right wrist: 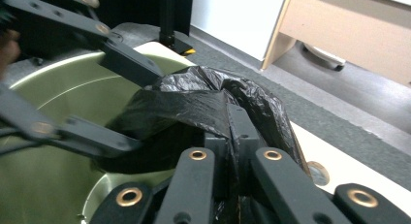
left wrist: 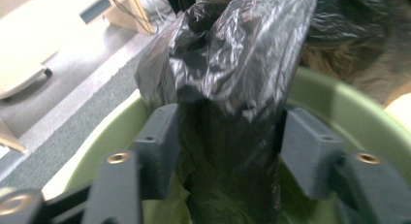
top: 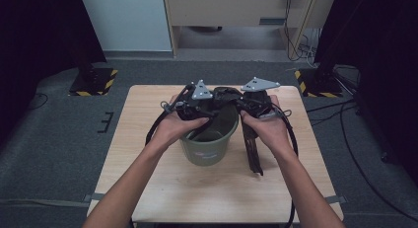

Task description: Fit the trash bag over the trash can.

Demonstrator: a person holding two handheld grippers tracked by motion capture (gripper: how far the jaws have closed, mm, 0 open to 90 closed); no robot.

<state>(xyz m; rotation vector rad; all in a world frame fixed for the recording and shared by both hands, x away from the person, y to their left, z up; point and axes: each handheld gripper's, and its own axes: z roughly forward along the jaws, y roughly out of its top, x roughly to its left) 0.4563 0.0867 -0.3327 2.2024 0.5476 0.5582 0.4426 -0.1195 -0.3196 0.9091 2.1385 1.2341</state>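
Black grippers (top: 217, 107), brass-ringed screws, grey three-cornered plates (top: 201, 91).

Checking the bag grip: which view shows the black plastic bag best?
Left gripper view: the black plastic bag hangs between the open fingers over the green bucket. Right gripper view shows its bunched edge pinched. High view hides it mostly behind the hands.

Bag (top: 224, 97) over bucket (top: 209, 148) on table (top: 148, 139)
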